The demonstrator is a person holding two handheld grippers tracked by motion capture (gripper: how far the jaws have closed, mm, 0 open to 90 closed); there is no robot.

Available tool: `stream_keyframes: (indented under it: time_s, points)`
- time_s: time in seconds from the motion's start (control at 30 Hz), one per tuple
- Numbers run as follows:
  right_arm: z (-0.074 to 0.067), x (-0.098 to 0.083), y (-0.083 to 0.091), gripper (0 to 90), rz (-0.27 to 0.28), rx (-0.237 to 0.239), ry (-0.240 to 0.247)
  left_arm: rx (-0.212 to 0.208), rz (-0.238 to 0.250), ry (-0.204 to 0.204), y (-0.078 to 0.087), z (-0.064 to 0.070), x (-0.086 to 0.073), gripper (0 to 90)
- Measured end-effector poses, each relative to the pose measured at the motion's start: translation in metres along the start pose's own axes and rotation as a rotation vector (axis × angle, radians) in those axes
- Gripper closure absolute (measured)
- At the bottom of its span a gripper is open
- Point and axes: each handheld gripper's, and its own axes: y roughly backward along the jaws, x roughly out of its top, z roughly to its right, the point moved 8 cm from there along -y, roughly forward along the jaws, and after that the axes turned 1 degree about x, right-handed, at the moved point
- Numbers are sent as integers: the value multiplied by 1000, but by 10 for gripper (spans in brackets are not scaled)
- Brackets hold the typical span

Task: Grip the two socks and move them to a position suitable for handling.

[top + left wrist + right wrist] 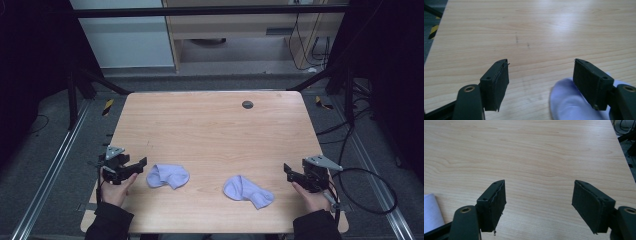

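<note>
Two lavender socks, loose on the table, neither gripped.

The left sock (168, 176) lies at lower left-centre of the high view, the right sock (247, 191) at lower right-centre, well apart on the wooden table (210, 125). I hold my left gripper (135, 167) just beside its sock and my right gripper (289, 172) near the other, jaws of both spread wide with nothing between them, presumably staged one per sock for pickup.
</note>
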Motion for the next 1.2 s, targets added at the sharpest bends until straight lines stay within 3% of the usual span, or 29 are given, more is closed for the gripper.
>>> stream_keyframes:
  time_s: [0.17,0.57,0.67,0.87,1.2]
  points:
    - [-6,0,2,272,-13,16,7,-40,14,-14,5,20,4,284]
    - [-33,2,8,340,-44,70,71,-131,26,-103,13,75,7,314]
    - [-41,3,9,349,-43,79,103,-142,25,-117,13,84,7,318]
    - [-55,6,13,365,-37,120,112,-165,24,-133,15,102,6,322]
    - [-78,2,13,381,-82,188,163,-202,11,-186,9,132,3,324]
